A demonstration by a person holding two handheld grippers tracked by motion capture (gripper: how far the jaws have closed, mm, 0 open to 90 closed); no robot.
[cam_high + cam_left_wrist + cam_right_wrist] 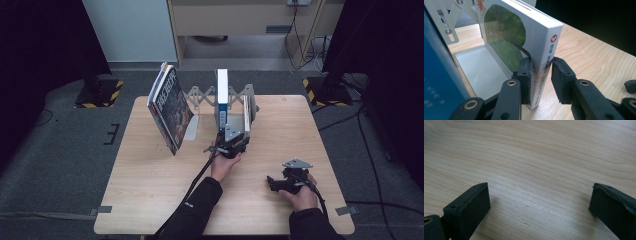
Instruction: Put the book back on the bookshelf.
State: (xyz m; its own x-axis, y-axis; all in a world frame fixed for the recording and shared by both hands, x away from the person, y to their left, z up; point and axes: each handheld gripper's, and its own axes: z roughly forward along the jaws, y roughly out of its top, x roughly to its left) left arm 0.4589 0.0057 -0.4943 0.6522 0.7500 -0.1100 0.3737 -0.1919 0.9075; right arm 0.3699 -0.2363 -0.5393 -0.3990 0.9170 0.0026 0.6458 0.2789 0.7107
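Observation:
A thick white book [546,47] with a green picture on its cover stands upright at the right end of a metal book rack [200,96]. My left gripper [541,63] is shut on the book low down, one jaw on the cover and one on the other side of the spine. From above, the left gripper [235,136] sits just in front of this book [246,116]. My right gripper [271,183] rests low over the table [150,175] near its front right. In its own view the right gripper [539,195] is wide open over bare wood.
A white and blue book [222,95] stands upright in the middle of the rack, and its blue cover [439,75] shows close on the left. A dark-covered book [170,112] leans at the left end. The rack's grey base plate [481,70] lies between the books.

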